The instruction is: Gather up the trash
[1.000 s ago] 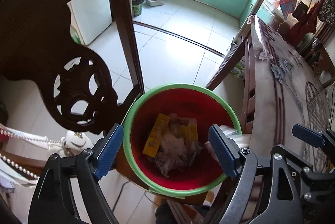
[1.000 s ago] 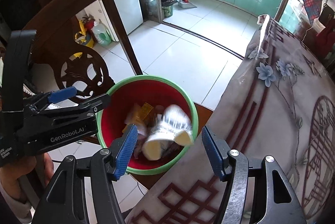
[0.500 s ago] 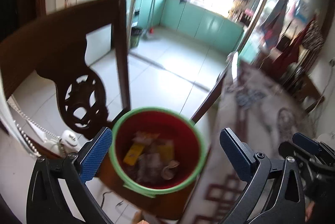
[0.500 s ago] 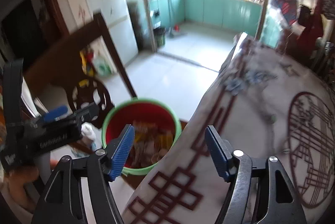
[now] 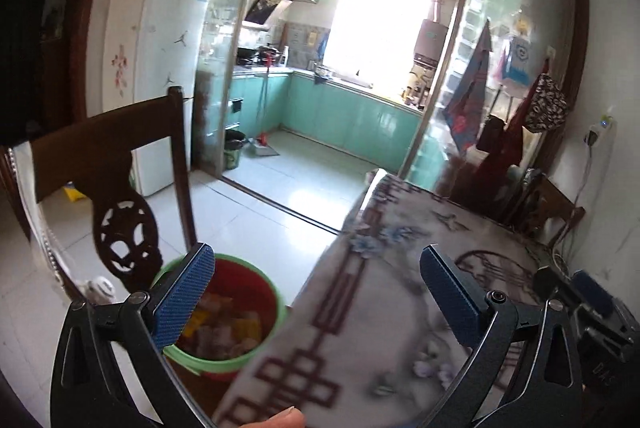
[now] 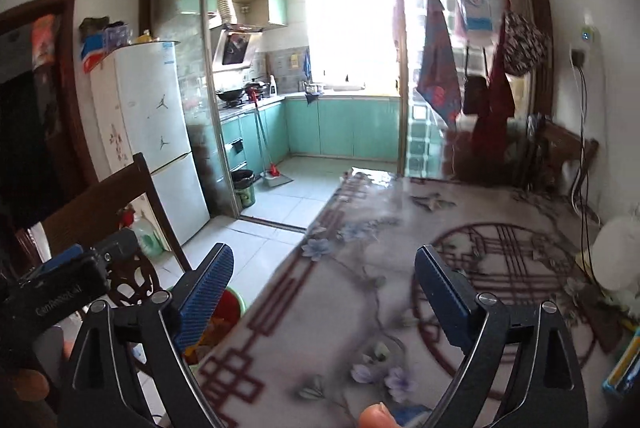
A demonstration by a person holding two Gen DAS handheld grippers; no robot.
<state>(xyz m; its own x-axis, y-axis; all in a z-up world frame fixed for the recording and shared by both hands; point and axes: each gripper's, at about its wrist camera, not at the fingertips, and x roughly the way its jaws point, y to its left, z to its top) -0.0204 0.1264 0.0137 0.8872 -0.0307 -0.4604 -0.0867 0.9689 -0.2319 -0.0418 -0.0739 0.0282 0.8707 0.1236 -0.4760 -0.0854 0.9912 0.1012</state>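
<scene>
A red trash bucket with a green rim (image 5: 240,280) stands on a chair seat left of the table, holding several pieces of trash (image 5: 230,328). Only a sliver of it (image 6: 230,302) shows in the right wrist view. My left gripper (image 5: 316,302) is open and empty, raised above the bucket and the table edge. My right gripper (image 6: 324,298) is open and empty over the patterned tablecloth (image 6: 460,268). The left gripper's body (image 6: 56,292) shows at the left of the right wrist view.
A dark carved wooden chair back (image 5: 120,188) rises left of the bucket. A white fluffy object (image 6: 618,260) sits at the table's right edge. A white fridge (image 6: 156,136) and the kitchen doorway lie beyond. More chairs (image 5: 552,204) stand at the far side.
A white cup dropped from my right gripper into the bucket. Both grippers then rose and tilted up, away from the bucket toward the table and room.
</scene>
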